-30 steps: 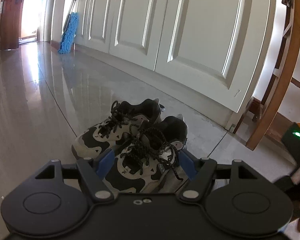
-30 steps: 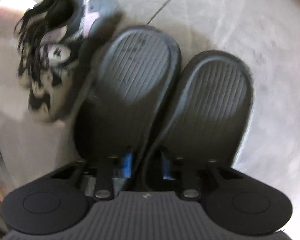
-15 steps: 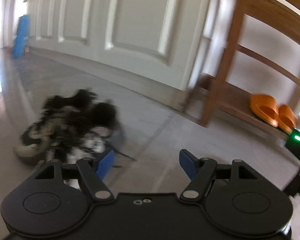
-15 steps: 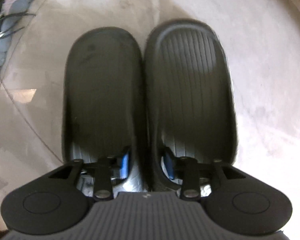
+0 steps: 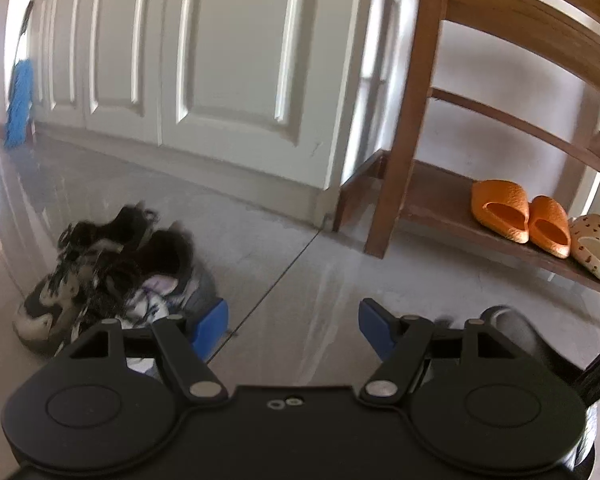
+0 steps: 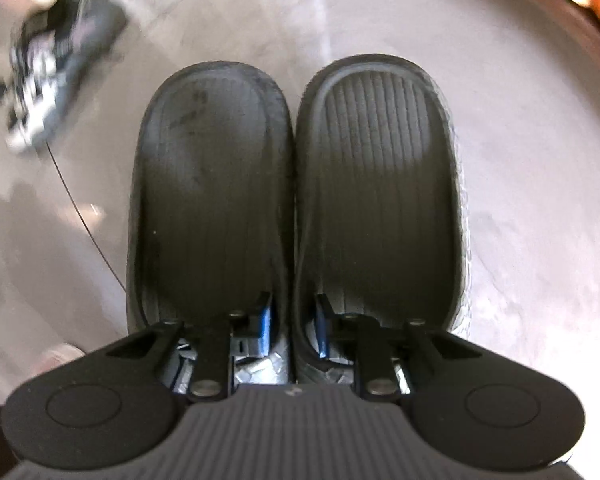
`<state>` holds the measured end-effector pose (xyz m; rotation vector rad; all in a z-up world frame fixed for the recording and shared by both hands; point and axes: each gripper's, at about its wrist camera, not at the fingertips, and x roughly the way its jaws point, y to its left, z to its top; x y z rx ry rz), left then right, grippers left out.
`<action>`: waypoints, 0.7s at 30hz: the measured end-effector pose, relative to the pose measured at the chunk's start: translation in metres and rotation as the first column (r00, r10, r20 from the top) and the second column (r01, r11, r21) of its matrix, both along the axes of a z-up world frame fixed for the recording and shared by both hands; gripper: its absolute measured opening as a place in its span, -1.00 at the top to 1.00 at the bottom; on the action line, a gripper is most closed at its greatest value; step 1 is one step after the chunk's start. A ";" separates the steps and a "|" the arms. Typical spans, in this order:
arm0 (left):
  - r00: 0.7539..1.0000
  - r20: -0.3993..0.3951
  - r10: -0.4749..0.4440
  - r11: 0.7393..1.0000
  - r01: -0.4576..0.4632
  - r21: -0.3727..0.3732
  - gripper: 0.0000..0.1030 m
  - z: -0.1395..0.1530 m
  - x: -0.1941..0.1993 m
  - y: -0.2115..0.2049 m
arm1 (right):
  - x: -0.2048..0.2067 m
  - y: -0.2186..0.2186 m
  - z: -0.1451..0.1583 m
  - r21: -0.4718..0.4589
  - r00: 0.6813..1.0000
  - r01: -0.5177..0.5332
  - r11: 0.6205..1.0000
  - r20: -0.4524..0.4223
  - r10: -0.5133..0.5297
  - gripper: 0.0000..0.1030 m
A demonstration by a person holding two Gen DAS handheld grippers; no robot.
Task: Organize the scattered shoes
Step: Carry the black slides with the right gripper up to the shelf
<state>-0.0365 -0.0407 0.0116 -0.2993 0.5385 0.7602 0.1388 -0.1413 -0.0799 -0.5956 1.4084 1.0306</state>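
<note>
Right-hand tongs [image 6: 292, 328] first — blue pads nearly together, one inside each of the two dark grey ribbed rubber slippers [image 6: 296, 200], pinching their touching inner walls. Both slippers hang side by side from the grip, toes pointing to twelve o'clock over the pale polished tile floor [image 6: 520, 200]. Up at ten o'clock in that view, blurred, lies the pair of black-and-white lace-up sneakers [image 6: 56, 76].

Over to the left-hand tongs [image 5: 294, 330] — blue pads spread wide, nothing between them, just bare floor tile and a dark grout line [image 5: 276, 276] running away towards twelve. At nine o'clock, just beside the left pad, the same sneakers [image 5: 108, 276] sit together on the floor, smeared by motion. At four o'clock a grey rounded shape [image 5: 512, 328] peeks over the tong housing; what it is can't be made out.

Further off at two o'clock, a brown wooden shoe rack [image 5: 404, 120] — on its bottom shelf a pair of orange textured clogs [image 5: 520, 216], with cream spotted slippers [image 5: 590, 244] touching them on the right. White panelled cupboard doors [image 5: 228, 64] fill twelve, and far at ten a blue fluffy mop [image 5: 20, 104] leans upright.
</note>
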 end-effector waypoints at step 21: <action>0.972 0.074 -0.222 0.964 0.207 0.167 -0.40 0.058 0.079 -0.055 | 0.091 -0.096 0.174 0.494 0.926 0.223 0.840 0.163 -0.342 0.56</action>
